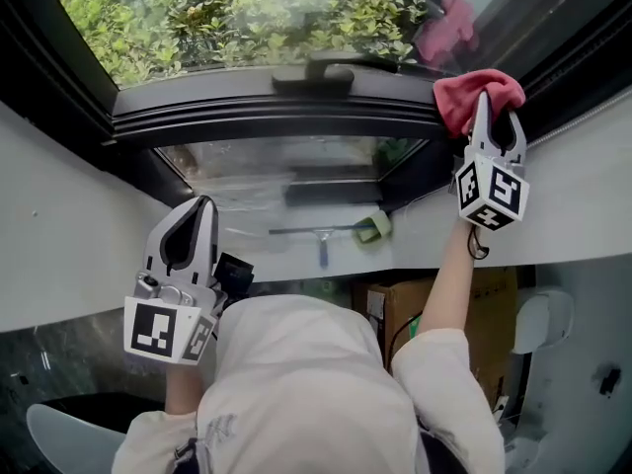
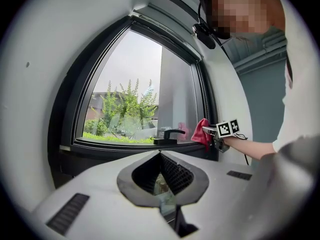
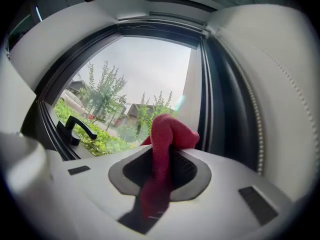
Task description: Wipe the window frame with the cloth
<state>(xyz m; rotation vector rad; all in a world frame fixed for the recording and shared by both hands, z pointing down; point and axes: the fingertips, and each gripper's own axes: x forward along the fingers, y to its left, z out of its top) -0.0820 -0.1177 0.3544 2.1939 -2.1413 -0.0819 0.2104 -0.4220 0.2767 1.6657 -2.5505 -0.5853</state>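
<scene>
While the right gripper (image 1: 494, 117) pinches the cloth (image 1: 466, 97) at the right corner of the window frame (image 1: 276, 117), firm even contact along it should wipe best; the left gripper (image 1: 200, 205) hangs empty, jaws together.

Head view steeply downward; both gripper views toward the shared window frame (image 2: 121, 144).

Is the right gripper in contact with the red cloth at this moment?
Touching. The right gripper view shows the red cloth pinched between the jaws of the right gripper, with its bunched end sticking out past their tips.
</scene>
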